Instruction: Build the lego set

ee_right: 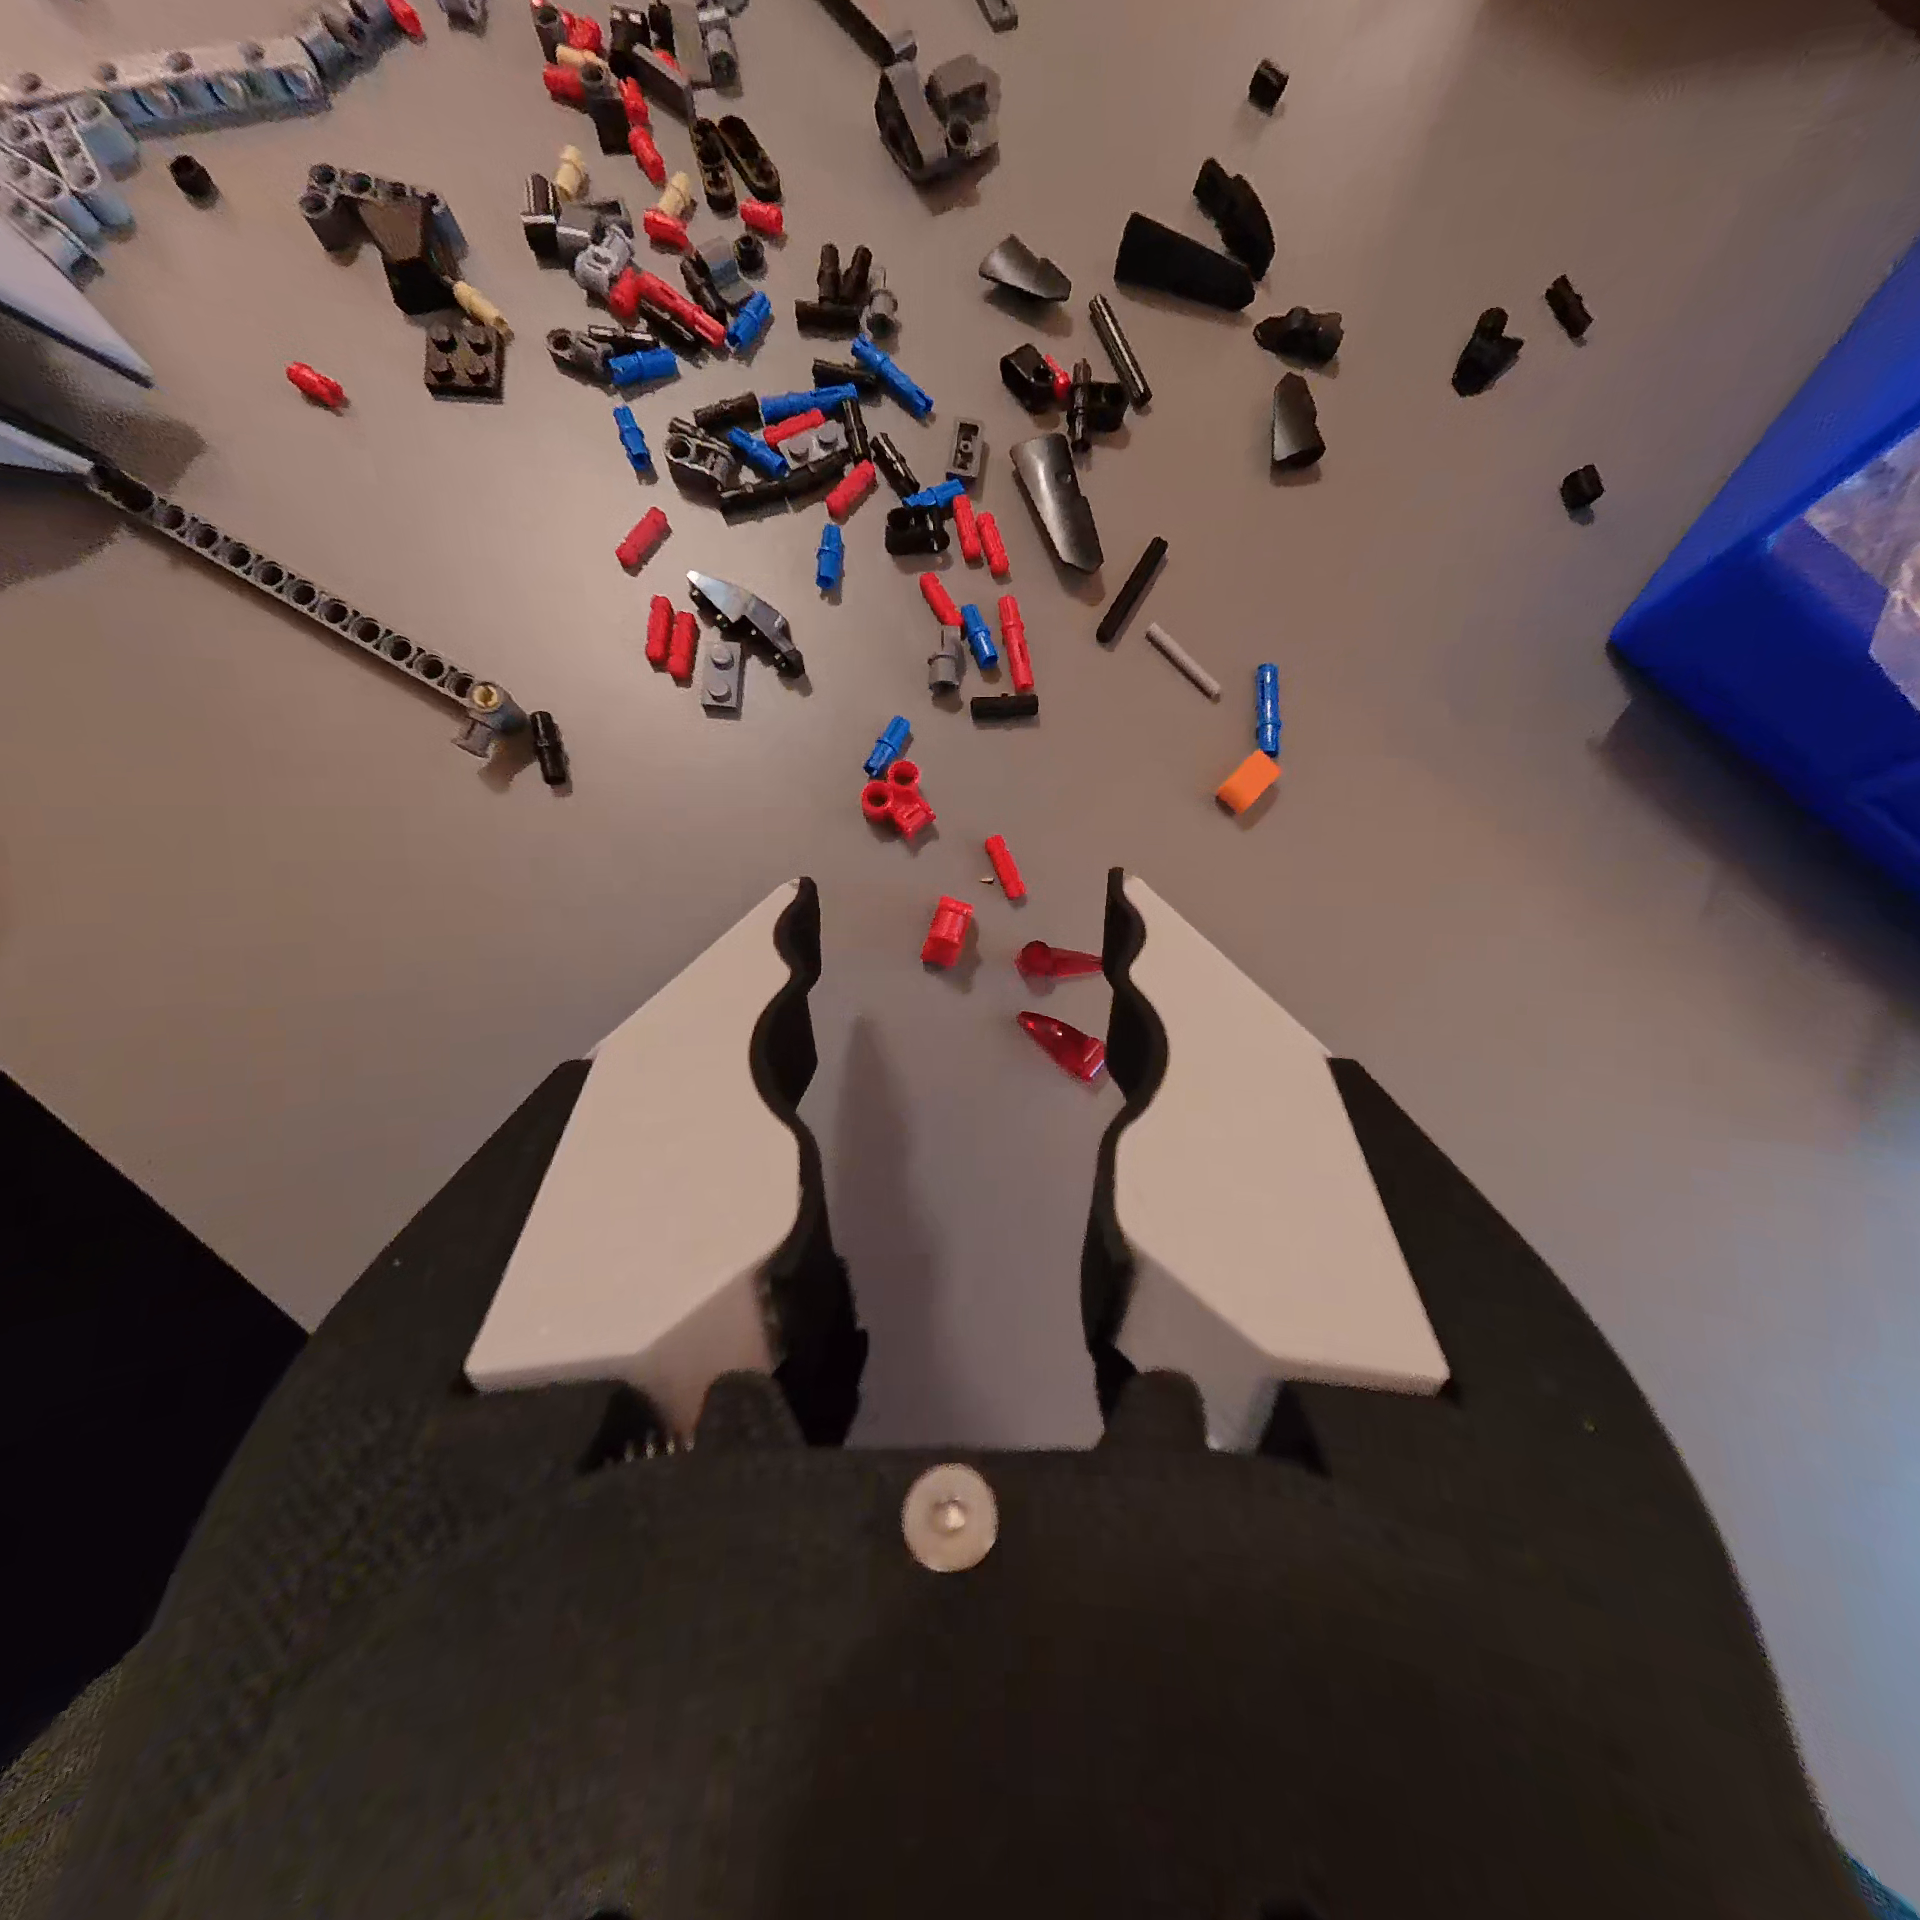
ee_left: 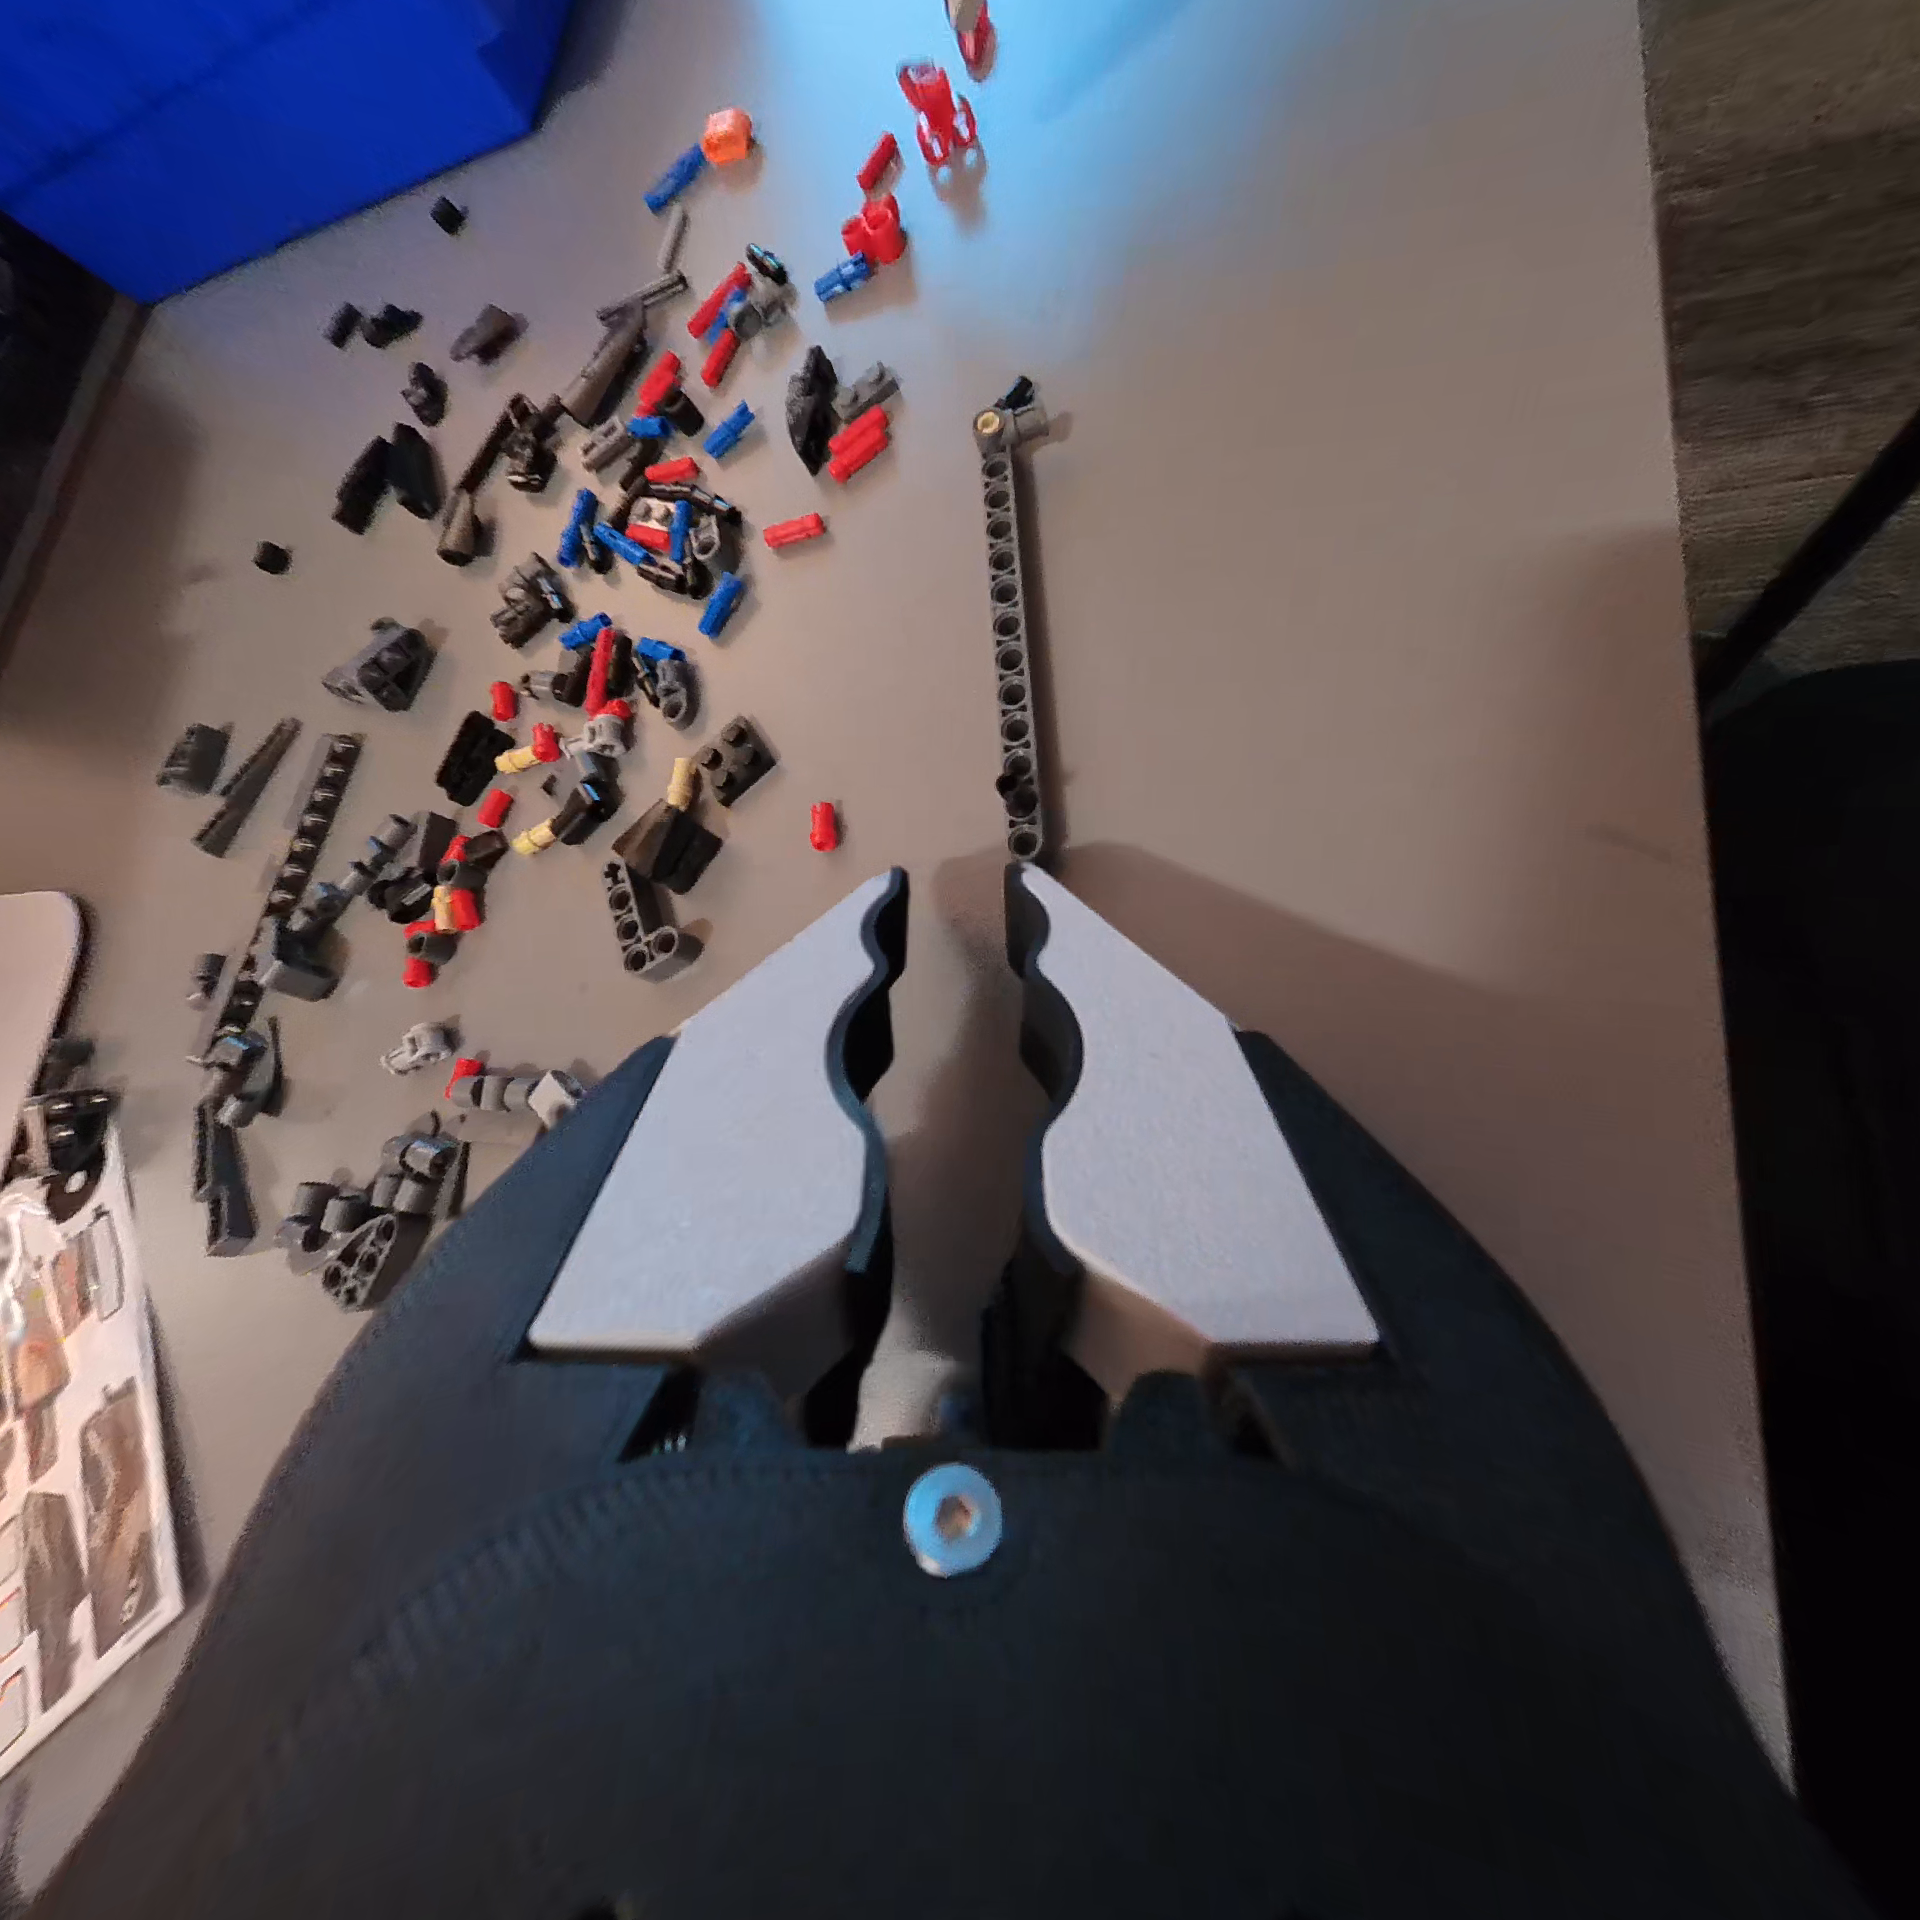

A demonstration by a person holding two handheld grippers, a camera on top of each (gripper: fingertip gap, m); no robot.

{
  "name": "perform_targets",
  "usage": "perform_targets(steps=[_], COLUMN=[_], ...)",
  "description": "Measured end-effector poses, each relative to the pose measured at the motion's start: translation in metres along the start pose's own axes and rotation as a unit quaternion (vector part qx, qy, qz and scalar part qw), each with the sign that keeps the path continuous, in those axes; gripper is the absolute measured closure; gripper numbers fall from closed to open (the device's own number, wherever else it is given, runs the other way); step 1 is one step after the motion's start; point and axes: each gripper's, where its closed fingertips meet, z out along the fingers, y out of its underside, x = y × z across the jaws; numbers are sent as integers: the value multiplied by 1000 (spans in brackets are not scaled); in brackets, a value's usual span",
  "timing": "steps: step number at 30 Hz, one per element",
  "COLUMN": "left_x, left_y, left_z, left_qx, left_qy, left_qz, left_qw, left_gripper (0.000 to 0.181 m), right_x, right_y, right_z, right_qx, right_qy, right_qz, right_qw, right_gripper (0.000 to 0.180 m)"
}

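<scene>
While parted, right claw (ee_right: 961, 883) brackets red brick (ee_right: 948, 930) w/o touching.

The left gripper (ee_left: 956, 883) is filling the lower half of its frame with a black, ribbed printed body, and two pale grey wedge fingers (ee_left: 769, 1122) with wavy black inner pads are rising toward the centre. A silver washer and screw (ee_left: 952, 1523) are sitting at lower centre. The right gripper (ee_right: 961, 883) is showing the same build: black housing, grey fingers (ee_right: 665, 1195), one silver screw (ee_right: 949, 1517).
</scene>
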Motion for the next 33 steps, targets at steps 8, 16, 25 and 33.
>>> perform_targets(steps=[8,16,25,33], left_x=[-36,-94,-179,-186], left_y=[-20,20,41,95], left_z=[-38,-71,-57,3], left_qx=[94,-12,-114,-233], left_qy=[-91,-149,-45,25], left_qz=[-40,-74,-126,-176], left_qw=[991,986,984,956], left_gripper=[150,150,161,161], right_x=[-14,-7,-14,-19], right_y=[2,15,15,21], right_z=[-11,-13,2,8], right_qx=[30,103,111,86], right_qy=[7,25,-8,-19], right_qz=[1,28,38,32], right_qw=[1000,994,993,996], right_gripper=[123,124,125,126])
